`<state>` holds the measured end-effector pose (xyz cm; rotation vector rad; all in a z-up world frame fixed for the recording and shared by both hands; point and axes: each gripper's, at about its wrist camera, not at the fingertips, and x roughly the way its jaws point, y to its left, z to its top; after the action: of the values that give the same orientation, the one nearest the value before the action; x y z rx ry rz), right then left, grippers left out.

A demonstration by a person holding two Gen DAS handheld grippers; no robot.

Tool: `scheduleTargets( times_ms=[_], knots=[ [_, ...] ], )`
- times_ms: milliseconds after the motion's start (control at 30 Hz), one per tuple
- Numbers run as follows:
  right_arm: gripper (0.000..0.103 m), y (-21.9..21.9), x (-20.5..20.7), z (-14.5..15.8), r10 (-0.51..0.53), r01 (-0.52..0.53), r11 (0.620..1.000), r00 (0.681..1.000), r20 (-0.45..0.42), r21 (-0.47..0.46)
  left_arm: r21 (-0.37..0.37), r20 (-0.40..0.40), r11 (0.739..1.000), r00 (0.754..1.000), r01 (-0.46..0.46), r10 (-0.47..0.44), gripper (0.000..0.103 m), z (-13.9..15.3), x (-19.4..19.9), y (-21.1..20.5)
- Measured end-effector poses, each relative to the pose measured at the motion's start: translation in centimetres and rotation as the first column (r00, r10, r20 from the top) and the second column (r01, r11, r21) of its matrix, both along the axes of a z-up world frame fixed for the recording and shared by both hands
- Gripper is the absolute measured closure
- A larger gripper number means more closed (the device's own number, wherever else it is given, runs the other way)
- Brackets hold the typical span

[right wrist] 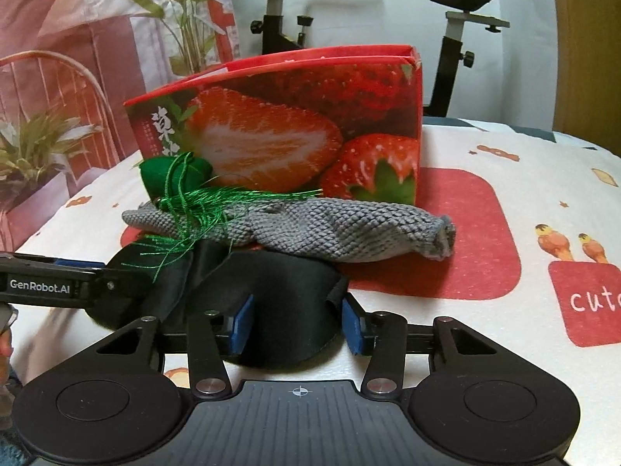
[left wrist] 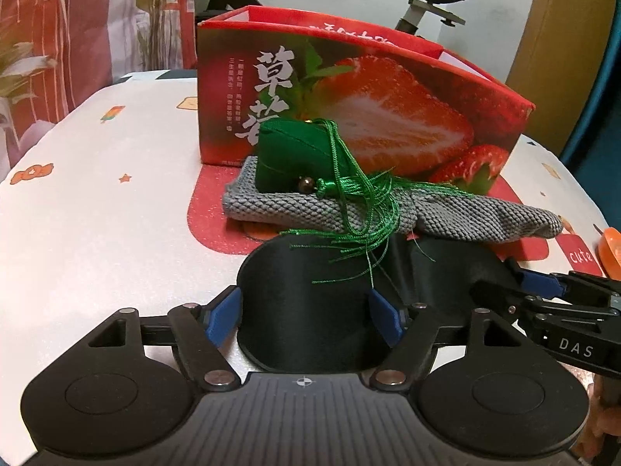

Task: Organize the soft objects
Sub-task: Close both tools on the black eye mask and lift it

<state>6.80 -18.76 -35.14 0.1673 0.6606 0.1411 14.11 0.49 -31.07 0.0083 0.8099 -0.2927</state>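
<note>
Behind the table stand an exercise bike (right wrist: 462, 35), a white wall and a red and pink curtain (right wrist: 58, 39) with leaf pictures. White cloth covers the table (left wrist: 97, 233), with little birds, stars and big red squares on it.

A red strawberry box (left wrist: 349, 116) stands open at the top near the middle of the table. Just in front of it lies a gray knitted cloth (right wrist: 330, 233). A green stuffed pouch (left wrist: 291, 155) sits on the left end of that cloth, and its green tassel threads hang down onto a black eye mask (left wrist: 302, 310). The mask lies flat on the table, closest to both cameras, partly under the gray cloth.

Both grippers point down at a slant. The left gripper (left wrist: 304, 320) has its blue fingers apart, one on each side of the mask's left half. The right gripper (right wrist: 297, 322) has its blue fingers closer together, touching the sides of the mask's right half, which bunches up between them.

One red square says "cute". The box shows white Chinese writing. One gripper reads "GenRobot.AI", the other "DAS".
</note>
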Motion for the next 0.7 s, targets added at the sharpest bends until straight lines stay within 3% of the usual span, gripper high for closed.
scheduleTargets(
  times_ms=[300,367,467,700],
  knots=[
    [0.061,0.0,-0.1,0.2,0.015,-0.015,0.999,1.0,-0.008,0.028,-0.06,-0.02,0.998,1.0,0.005,-0.006,0.04,0.2,-0.3,0.4],
    [0.064,0.1,-0.1,0.3,0.031,-0.03,0.998,0.999,-0.012,0.05,-0.092,-0.025,0.996,1.0,-0.003,0.001,0.065,0.5,-0.4,0.8],
    [0.071,0.5,-0.3,0.7,0.07,-0.07,0.994,0.998,-0.006,0.08,-0.108,-0.024,0.994,1.0,0.014,-0.017,0.077,0.7,-0.6,0.8],
    [0.076,1.1,-1.2,2.6,0.109,-0.114,0.99,0.993,0.055,0.085,-0.139,-0.009,0.99,0.999,0.037,-0.039,0.08,1.8,-1.1,0.8]
  ],
)
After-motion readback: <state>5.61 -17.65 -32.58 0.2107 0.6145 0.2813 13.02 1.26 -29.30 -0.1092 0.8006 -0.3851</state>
